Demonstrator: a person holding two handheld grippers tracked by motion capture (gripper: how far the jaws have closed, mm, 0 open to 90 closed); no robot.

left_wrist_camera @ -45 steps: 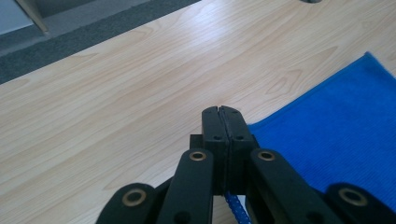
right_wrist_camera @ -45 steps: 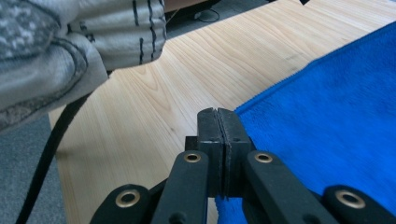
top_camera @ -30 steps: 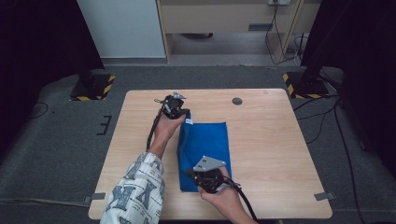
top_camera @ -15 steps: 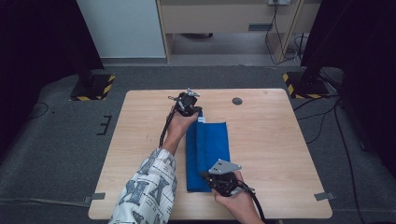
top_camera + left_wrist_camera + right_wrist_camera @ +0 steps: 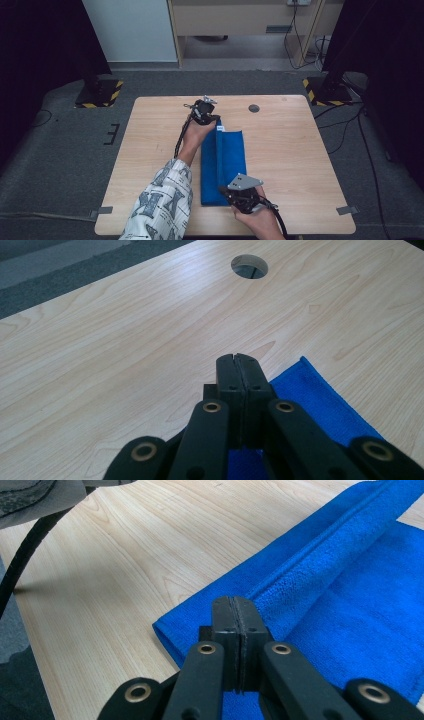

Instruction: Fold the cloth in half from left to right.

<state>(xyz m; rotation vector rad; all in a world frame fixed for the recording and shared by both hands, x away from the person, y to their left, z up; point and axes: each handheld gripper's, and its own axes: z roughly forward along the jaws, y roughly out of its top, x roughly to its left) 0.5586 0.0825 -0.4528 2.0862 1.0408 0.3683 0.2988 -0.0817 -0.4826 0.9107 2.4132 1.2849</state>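
Observation:
A blue cloth (image 5: 232,155) lies folded lengthwise on the wooden table (image 5: 300,150), with a raised ridge running down its middle. My left gripper (image 5: 207,116) is at the cloth's far left corner. In the left gripper view it (image 5: 237,357) is shut, with blue cloth (image 5: 320,400) passing under its jaws. My right gripper (image 5: 227,192) is at the near left corner. In the right gripper view it (image 5: 234,600) is also shut, over the folded edge of the cloth (image 5: 360,595).
A round cable hole (image 5: 254,108) sits in the table just beyond the cloth, also seen as the hole (image 5: 249,266) in the left gripper view. Bare wood lies on both sides of the cloth. A cable trails from each gripper along the forearm.
Both grippers have moved to the right, carrying the cloth's left edge with them. The cloth is narrower, and a fold ridge now runs down its middle.

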